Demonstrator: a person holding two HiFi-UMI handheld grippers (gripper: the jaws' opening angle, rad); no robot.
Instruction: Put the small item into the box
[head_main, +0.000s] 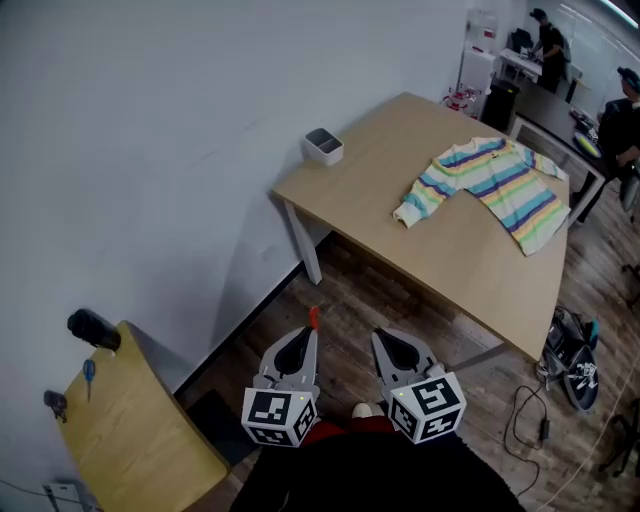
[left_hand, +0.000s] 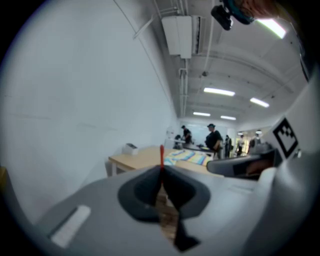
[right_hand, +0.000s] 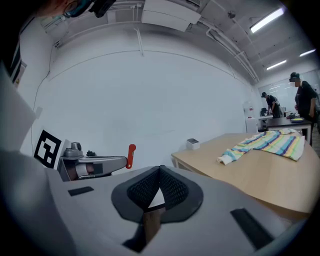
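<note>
Red small item (head_main: 313, 317) is held clamped in left gripper (head_main: 312, 333), right gripper (head_main: 380, 338) is closed on nothing; box (head_main: 322, 146) is located well ahead on the near-left corner of table (head_main: 450, 262), on the left gripper's side.

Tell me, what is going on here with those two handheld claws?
A person stands a little way from a wooden table with a gripper in each hand. The left gripper is shut on a small red item, which sticks out past its tips. The right gripper is shut and holds nothing. The small white box sits at the table's far corner by the wall, and a striped sweater lies spread out further along. The item has not yet reached the box.
</note>
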